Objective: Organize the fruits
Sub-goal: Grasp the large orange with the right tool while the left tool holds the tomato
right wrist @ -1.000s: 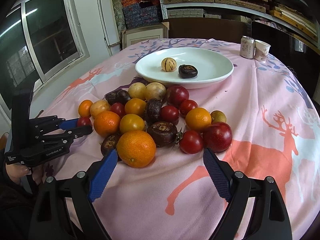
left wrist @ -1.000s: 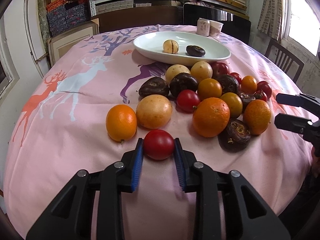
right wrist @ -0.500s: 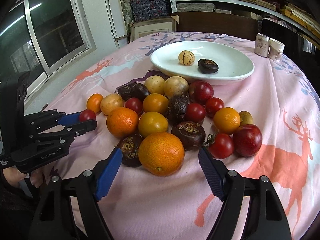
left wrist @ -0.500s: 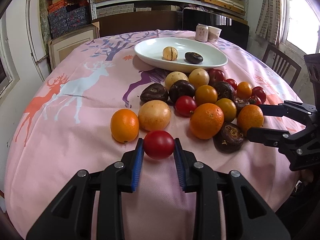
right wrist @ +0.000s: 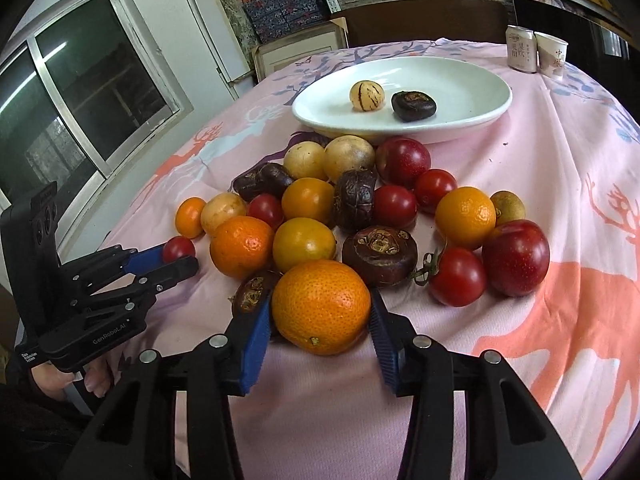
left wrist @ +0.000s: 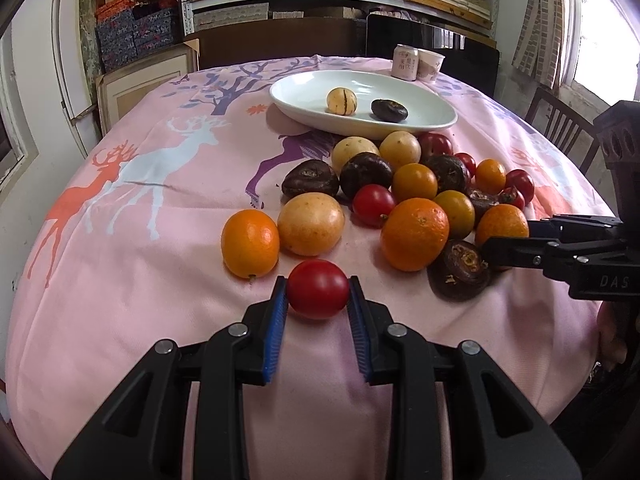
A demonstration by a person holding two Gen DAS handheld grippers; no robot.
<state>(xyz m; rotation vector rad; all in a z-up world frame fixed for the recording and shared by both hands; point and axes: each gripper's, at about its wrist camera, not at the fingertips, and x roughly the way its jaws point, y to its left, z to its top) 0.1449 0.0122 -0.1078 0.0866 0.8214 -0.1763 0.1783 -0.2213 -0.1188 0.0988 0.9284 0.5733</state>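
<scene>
A pile of oranges, tomatoes, yellow fruits and dark brown fruits lies on the pink tablecloth (left wrist: 120, 280). My left gripper (left wrist: 318, 292) is shut on a red tomato (left wrist: 318, 289) at the near side of the pile; it also shows in the right wrist view (right wrist: 176, 256). My right gripper (right wrist: 320, 312) has its blue pads on both sides of a large orange (right wrist: 320, 306), closed against it. A white oval plate (right wrist: 460, 84) behind the pile holds a striped yellow fruit (right wrist: 367, 96) and a dark brown fruit (right wrist: 413, 106).
A can (right wrist: 519, 48) and a paper cup (right wrist: 554, 54) stand behind the plate. Shelves with boxes line the back wall. A wooden chair (left wrist: 560, 128) stands at the table's right side. A window (right wrist: 80, 92) is on the left.
My right gripper moved forward onto the large orange and its jaws narrowed from wide open to touching the orange. My left gripper kept hold of the tomato and lifted slightly.
</scene>
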